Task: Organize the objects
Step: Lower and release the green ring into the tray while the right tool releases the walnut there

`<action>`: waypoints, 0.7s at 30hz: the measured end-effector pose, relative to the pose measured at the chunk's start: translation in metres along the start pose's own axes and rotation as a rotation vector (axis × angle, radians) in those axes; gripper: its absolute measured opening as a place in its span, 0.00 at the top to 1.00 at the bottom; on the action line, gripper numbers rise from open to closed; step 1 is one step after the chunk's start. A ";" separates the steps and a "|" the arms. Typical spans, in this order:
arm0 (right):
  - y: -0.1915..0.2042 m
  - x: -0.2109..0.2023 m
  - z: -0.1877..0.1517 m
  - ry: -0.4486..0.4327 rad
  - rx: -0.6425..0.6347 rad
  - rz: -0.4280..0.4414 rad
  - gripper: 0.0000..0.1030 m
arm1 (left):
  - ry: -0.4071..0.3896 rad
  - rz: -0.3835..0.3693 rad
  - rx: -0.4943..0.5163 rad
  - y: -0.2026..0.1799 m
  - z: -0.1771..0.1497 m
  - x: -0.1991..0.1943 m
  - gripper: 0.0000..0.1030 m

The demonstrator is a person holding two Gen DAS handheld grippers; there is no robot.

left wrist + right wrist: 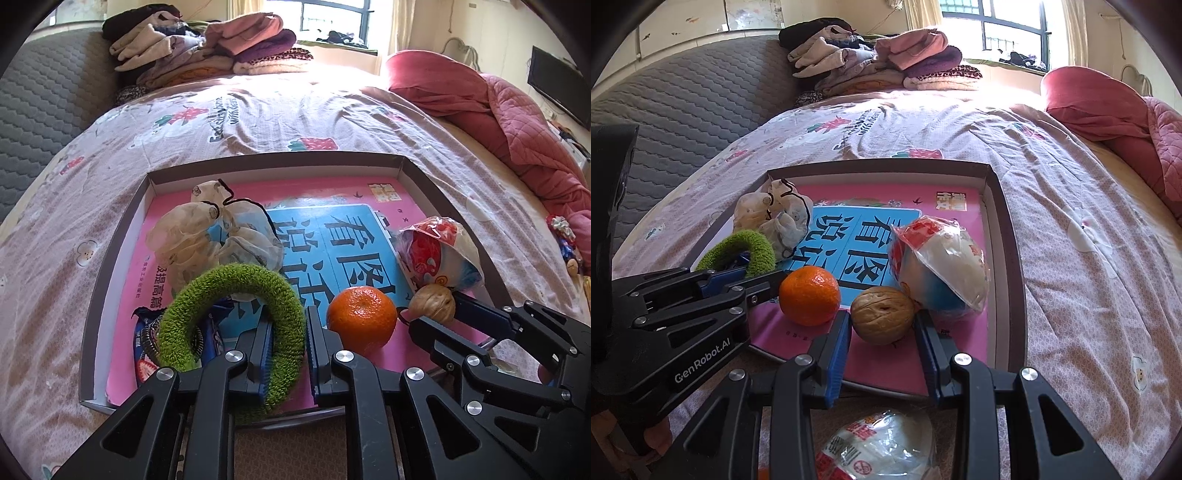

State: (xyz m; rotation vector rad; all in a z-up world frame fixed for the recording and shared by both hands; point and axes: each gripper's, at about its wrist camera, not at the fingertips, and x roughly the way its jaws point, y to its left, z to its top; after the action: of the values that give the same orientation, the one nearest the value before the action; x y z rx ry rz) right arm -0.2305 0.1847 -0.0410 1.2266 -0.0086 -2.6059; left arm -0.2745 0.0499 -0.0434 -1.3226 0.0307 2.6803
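- Clearly we have two things in hand: the left gripper (288, 354) has its jaws around the band of the green scrunchie (236, 321), though whether both pads are pressing on it we cannot tell, and the right gripper (882, 332) is pinching the walnut (882, 314).
- We judge the scrunchie light, soft and springy; it squashes under the pads, so a hold across one side of the ring, as now, suits it.
- We judge the walnut light, hard and rounded, apt to squirt out of smooth pads; we would hold it across its widest part, as it sits now.
- We see the scrunchie as a fuzzy, bright green ring and the walnut as a tan, wrinkled shell with a small dark pit.
- Relative to the mandarin (362, 317), inside the shallow box (273, 162): the scrunchie stands just to its left, over a cookie packet (146, 354); the walnut lies just to its right, against a wrapped snack (439, 251).
- Beyond the scrunchie lies a pale sheer scrunchie (214, 232).
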 end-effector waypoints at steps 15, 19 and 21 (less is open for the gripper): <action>0.000 -0.003 0.002 0.015 0.003 0.000 0.65 | -0.001 -0.008 -0.013 0.005 -0.004 -0.011 0.67; 0.000 -0.008 0.004 0.007 0.010 0.012 0.65 | -0.006 -0.012 -0.021 0.005 -0.004 -0.016 0.62; -0.001 -0.011 0.005 0.003 0.014 0.017 0.65 | -0.012 -0.014 -0.026 0.006 -0.004 -0.019 0.60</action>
State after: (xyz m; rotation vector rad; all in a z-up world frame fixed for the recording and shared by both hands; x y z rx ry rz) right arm -0.2280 0.1878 -0.0298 1.2303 -0.0366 -2.5936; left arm -0.2604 0.0415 -0.0310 -1.3088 -0.0146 2.6857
